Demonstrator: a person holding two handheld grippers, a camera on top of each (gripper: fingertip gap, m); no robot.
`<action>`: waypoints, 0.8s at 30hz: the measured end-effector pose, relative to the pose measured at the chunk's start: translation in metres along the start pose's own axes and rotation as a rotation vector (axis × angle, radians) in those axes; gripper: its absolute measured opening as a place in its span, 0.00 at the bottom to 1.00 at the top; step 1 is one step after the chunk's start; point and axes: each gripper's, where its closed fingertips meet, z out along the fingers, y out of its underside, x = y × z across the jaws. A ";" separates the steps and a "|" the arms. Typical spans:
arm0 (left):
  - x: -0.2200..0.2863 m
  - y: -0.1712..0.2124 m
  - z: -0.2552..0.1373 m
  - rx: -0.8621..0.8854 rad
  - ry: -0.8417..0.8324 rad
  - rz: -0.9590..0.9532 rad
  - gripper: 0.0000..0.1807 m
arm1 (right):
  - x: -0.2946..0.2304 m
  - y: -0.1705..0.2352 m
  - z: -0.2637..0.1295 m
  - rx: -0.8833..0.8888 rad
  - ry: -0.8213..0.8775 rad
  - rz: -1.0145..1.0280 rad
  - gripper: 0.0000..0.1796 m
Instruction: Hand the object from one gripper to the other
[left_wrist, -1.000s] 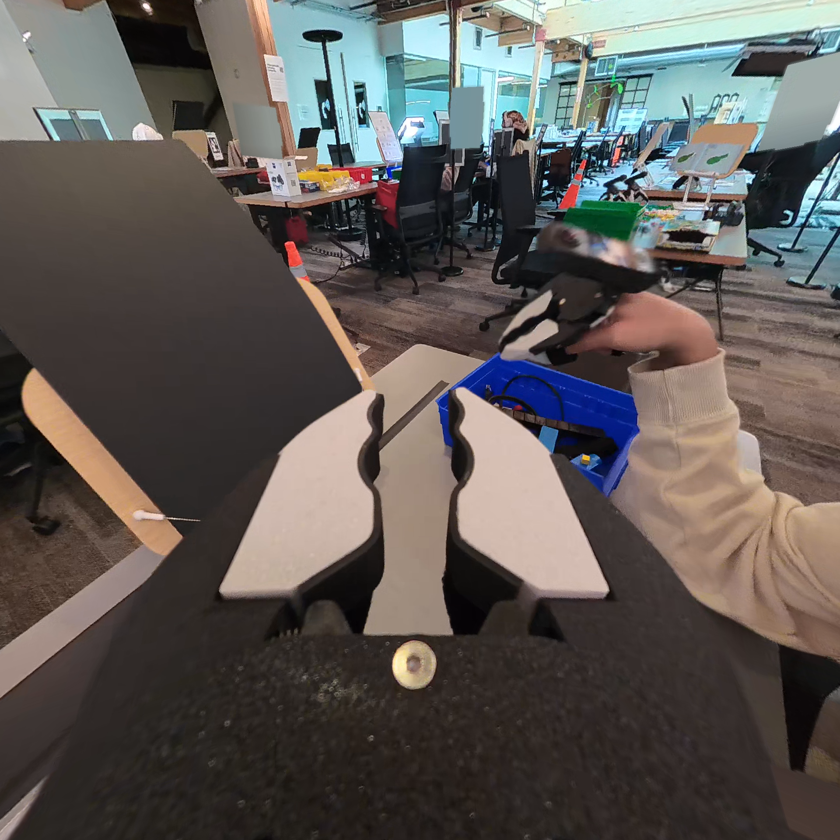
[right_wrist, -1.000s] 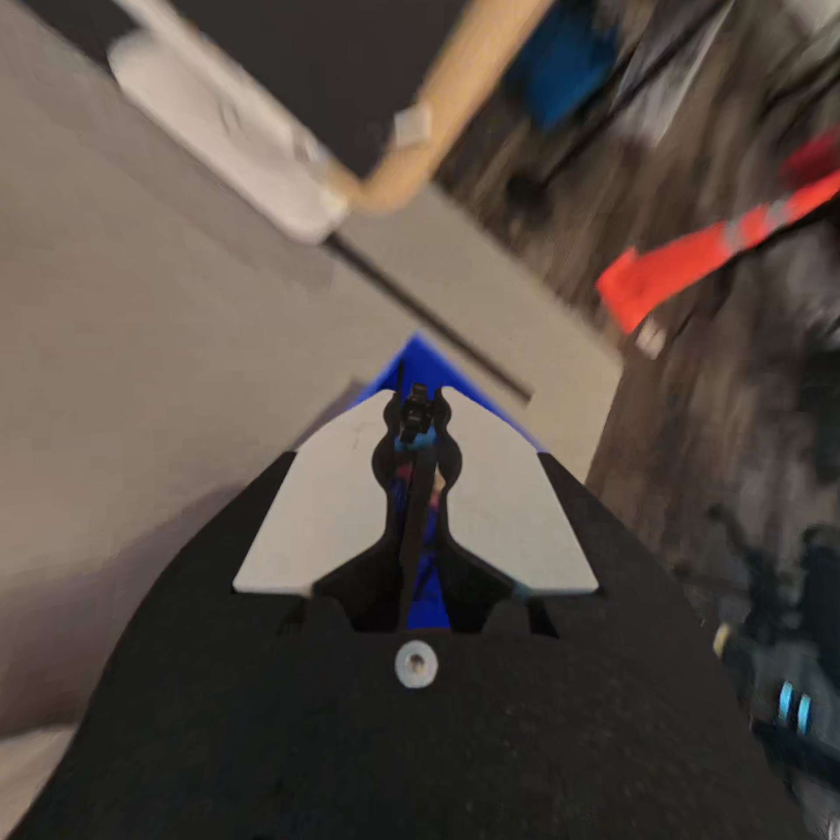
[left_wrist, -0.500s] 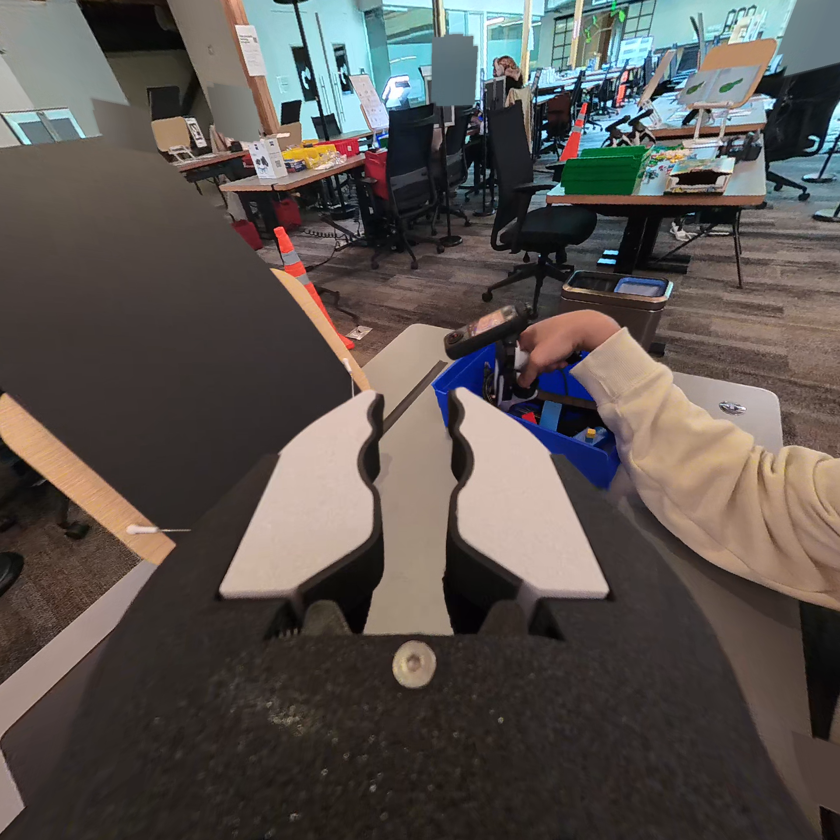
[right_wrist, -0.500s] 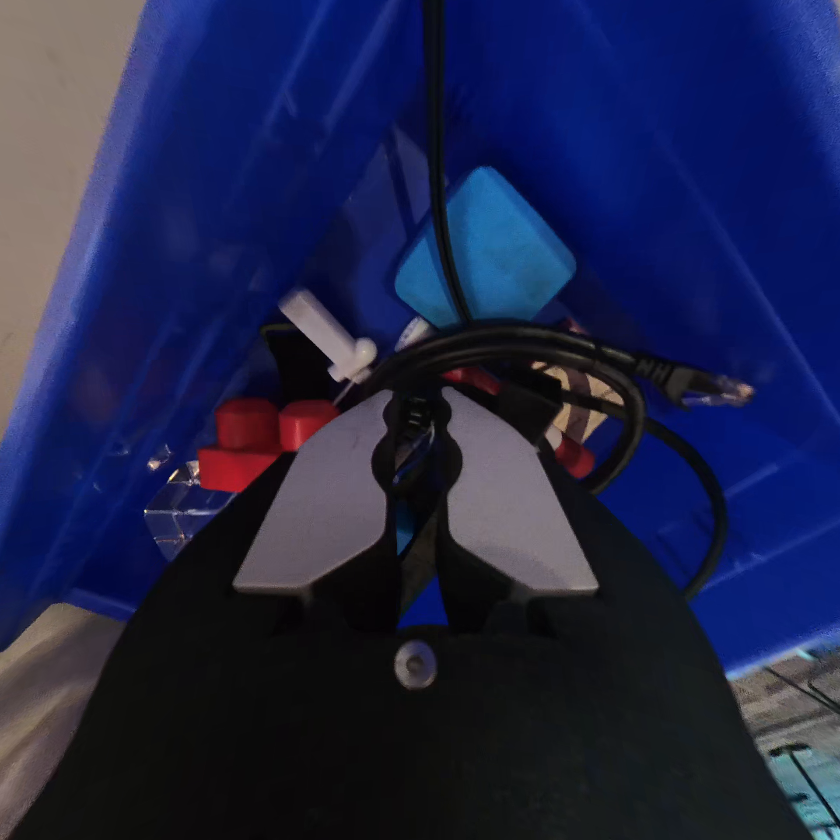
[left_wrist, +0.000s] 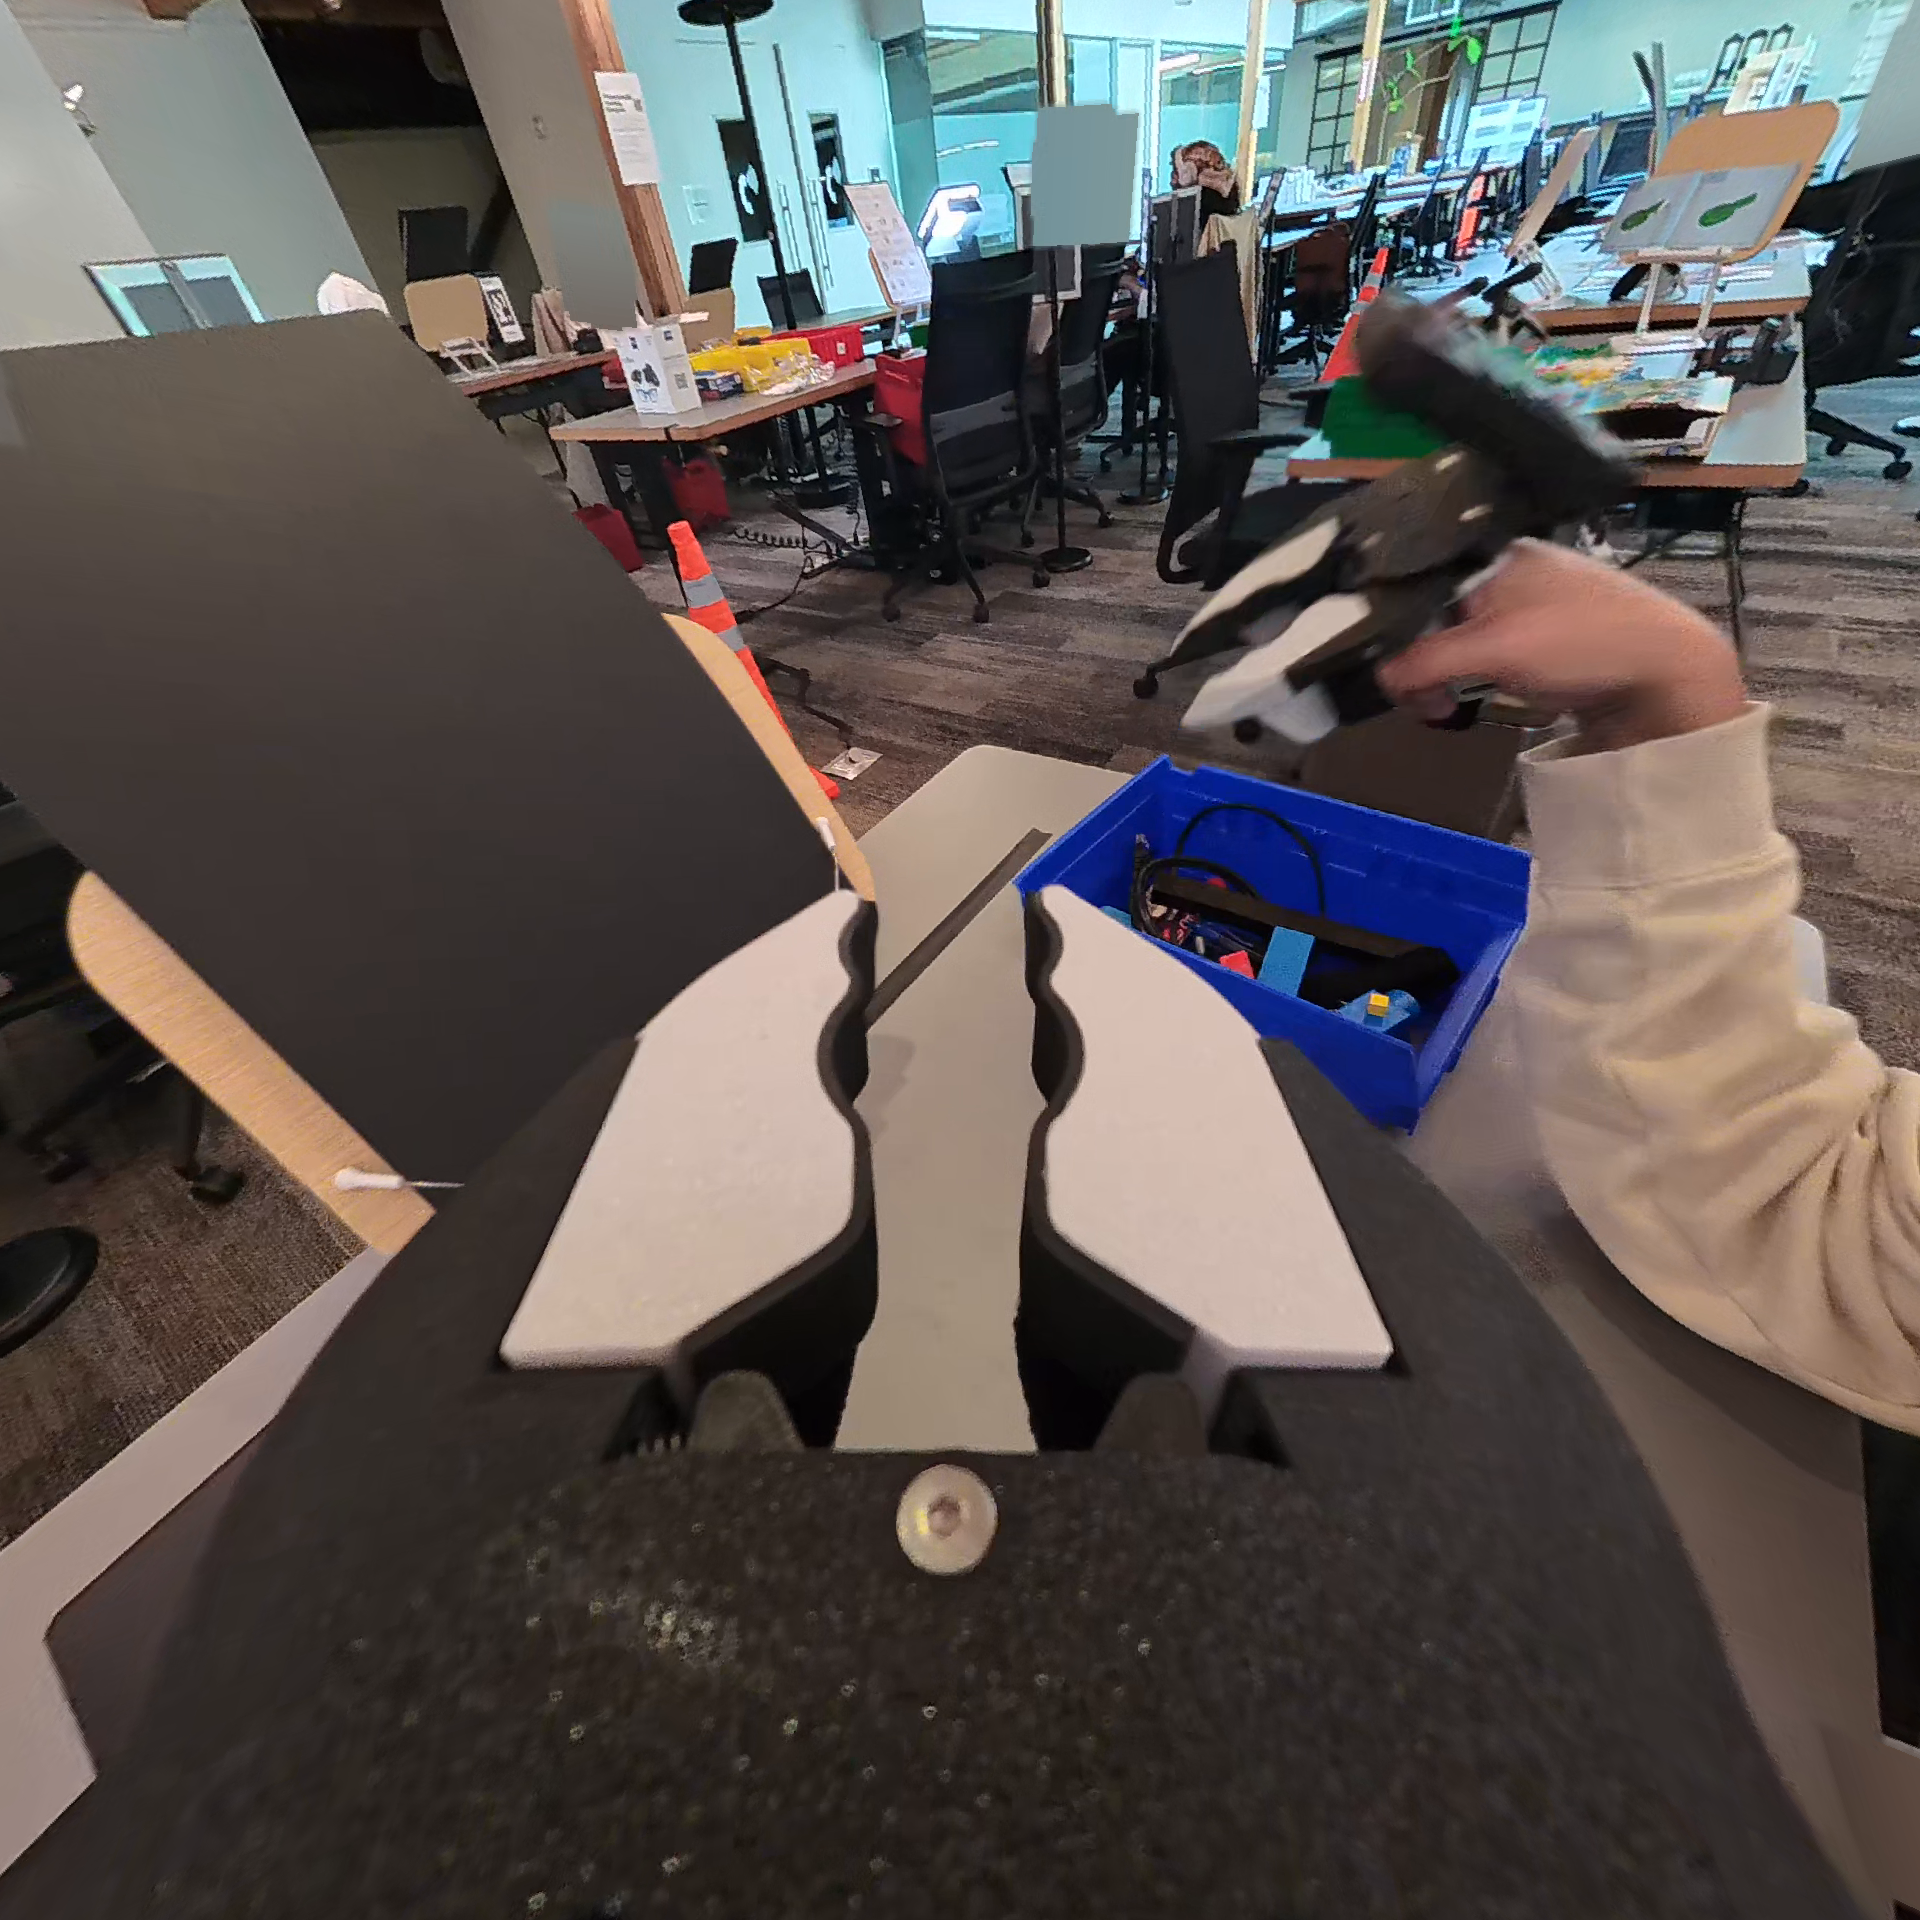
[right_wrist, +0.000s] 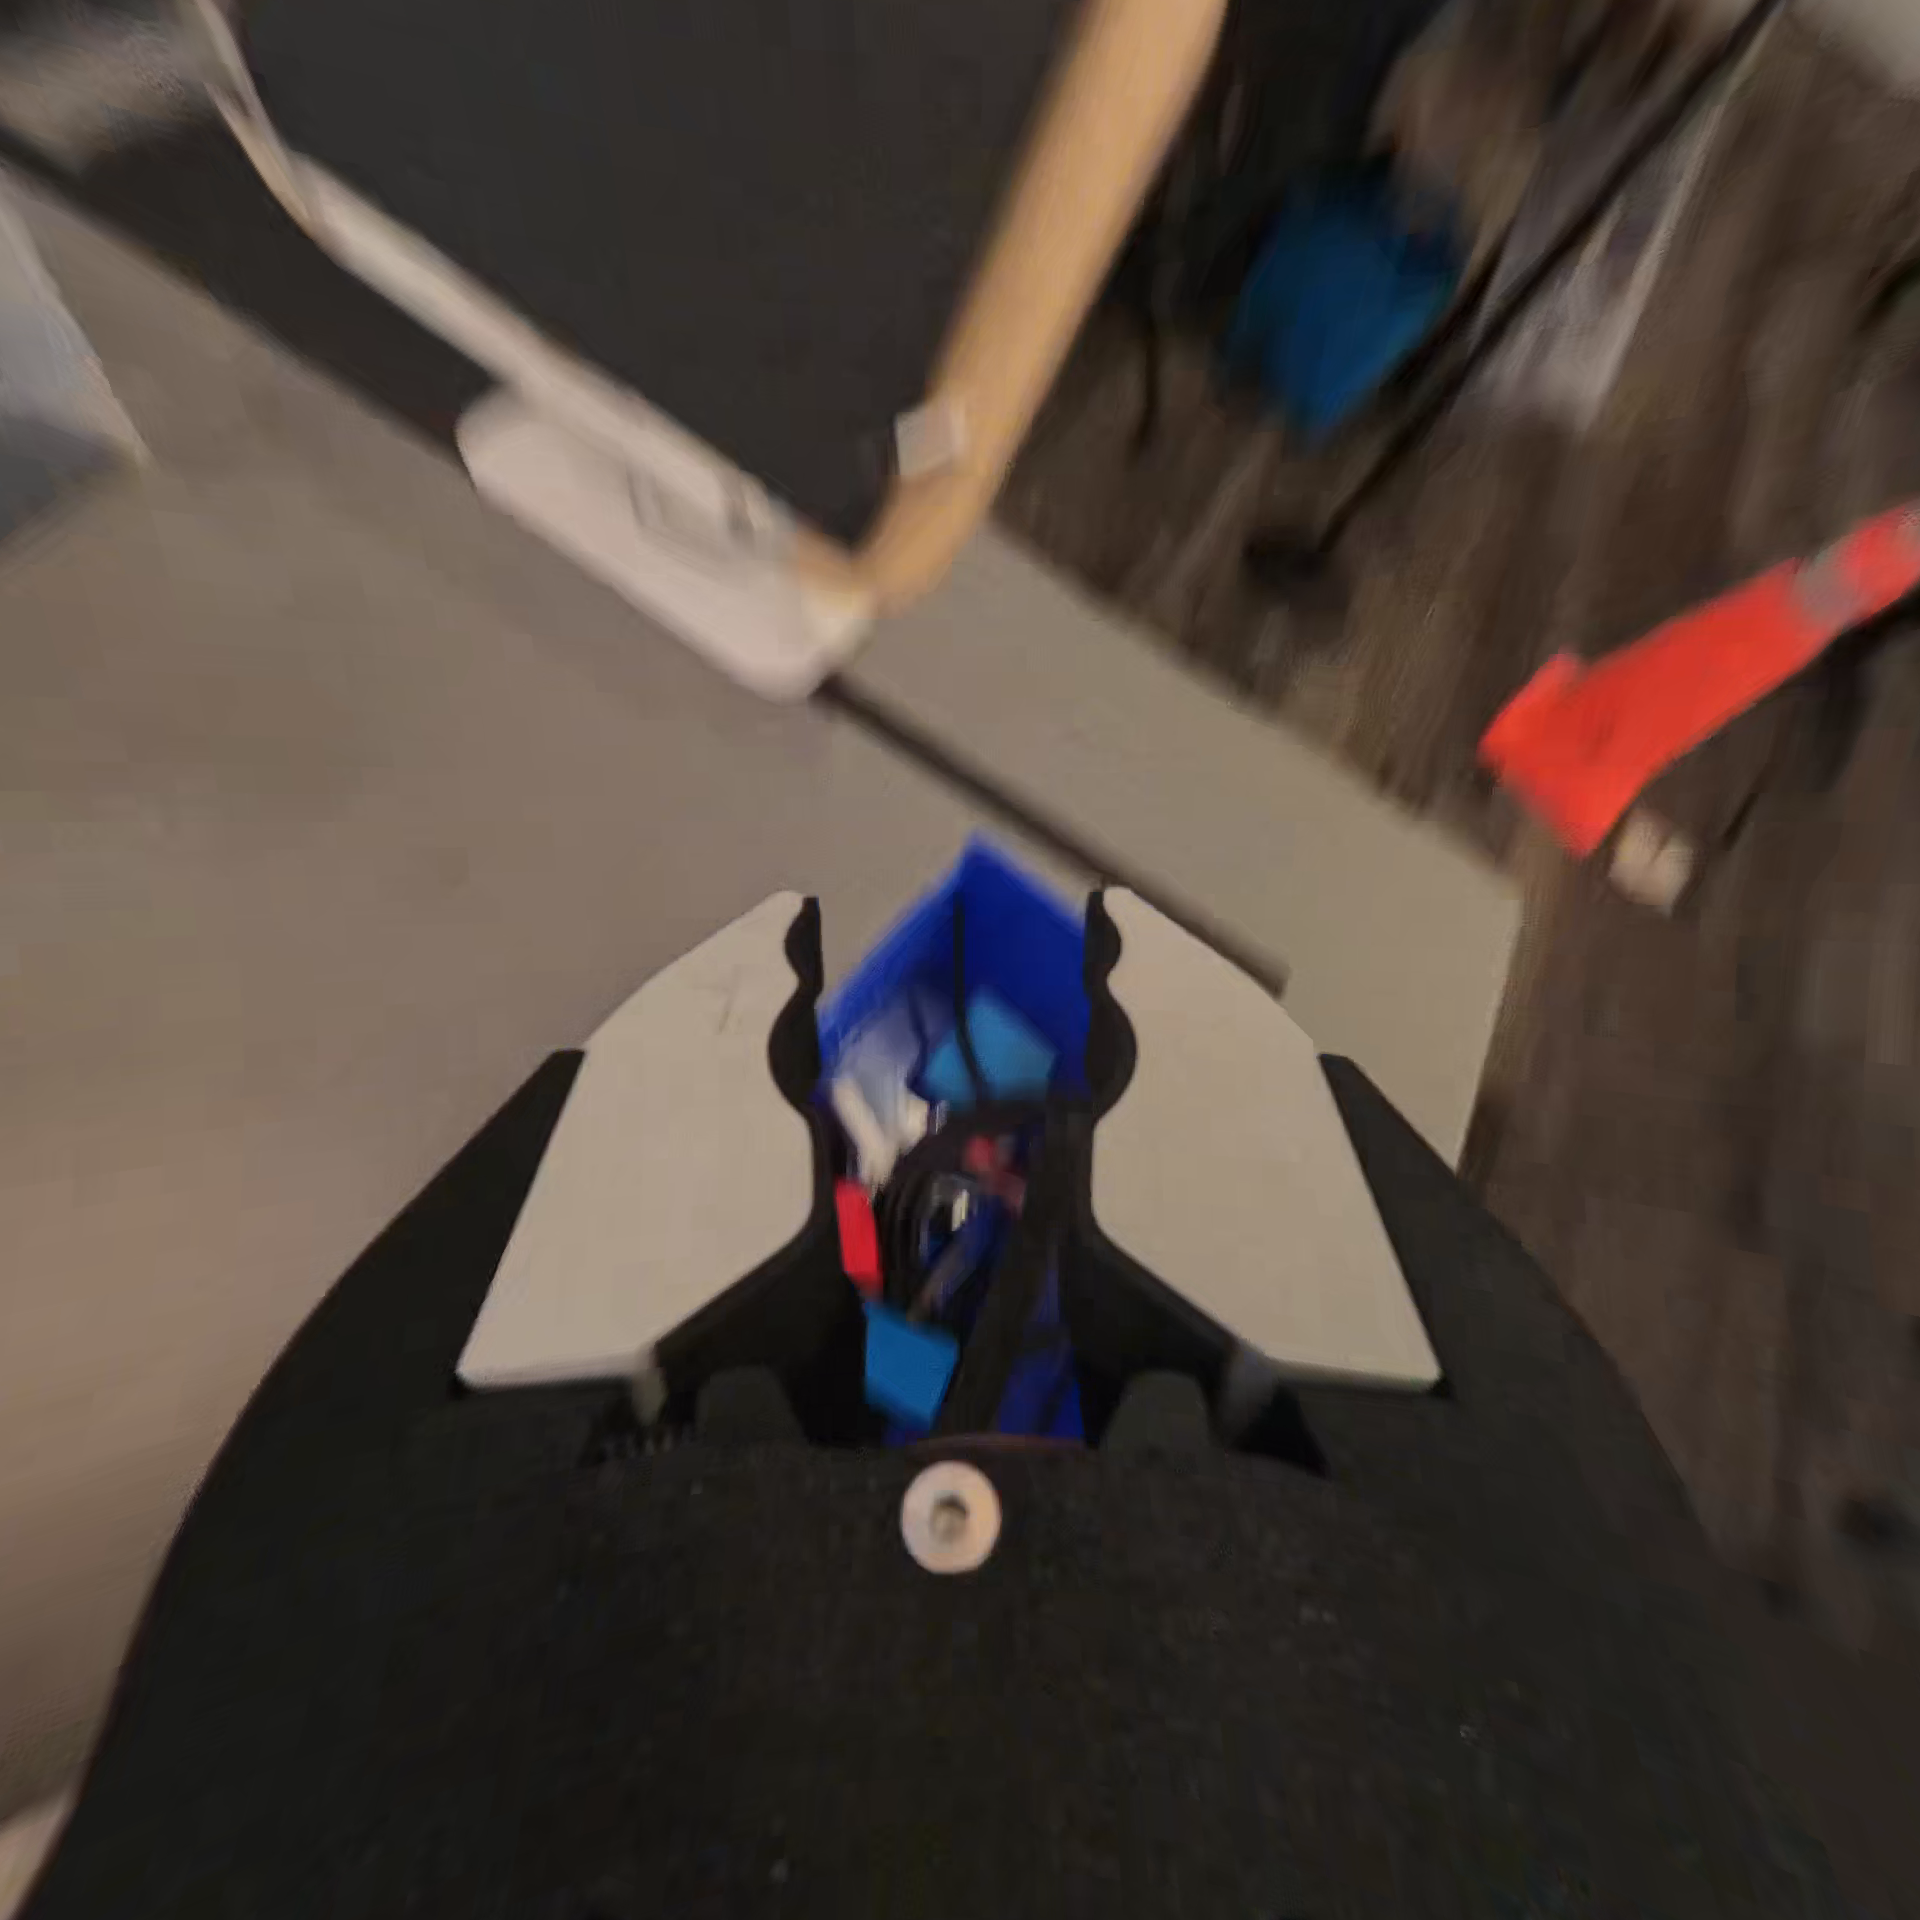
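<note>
We are hovering our right claw (right_wrist: 951, 1049), spread and empty, above the blue bin (left_wrist: 1351, 1049) at right of frame, where the object seemingly lies among cables, our left claw (left_wrist: 945, 1060) parted, awaiting a pick.

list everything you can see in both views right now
bin: 1, blue, on the table, right of the left tool
cable: 1, black, looped inside the bin
small parts: several, light blue, red and yellow, in the bin
table: 1, grey, under both tools
board: 1, black with tan edge, left
traffic cone: 1, orange, on the floor beyond the board
left tool: open, empty, above the table
right tool: open, empty, blurred, above the bin
hand: 1, cream sleeve, holds the right tool
</note>
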 end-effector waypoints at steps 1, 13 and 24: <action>-0.002 0.000 -0.002 0.000 -0.011 0.000 0.15 | -0.012 -0.028 -0.019 0.145 0.013 -0.039 0.28; -0.079 0.104 -0.065 -0.474 -0.381 0.190 0.16 | -0.296 -0.108 0.026 0.599 -0.749 -0.252 0.24; -0.096 0.265 -0.117 -1.107 -0.178 -0.116 0.28 | -0.286 -0.002 0.125 0.639 -0.604 0.226 0.29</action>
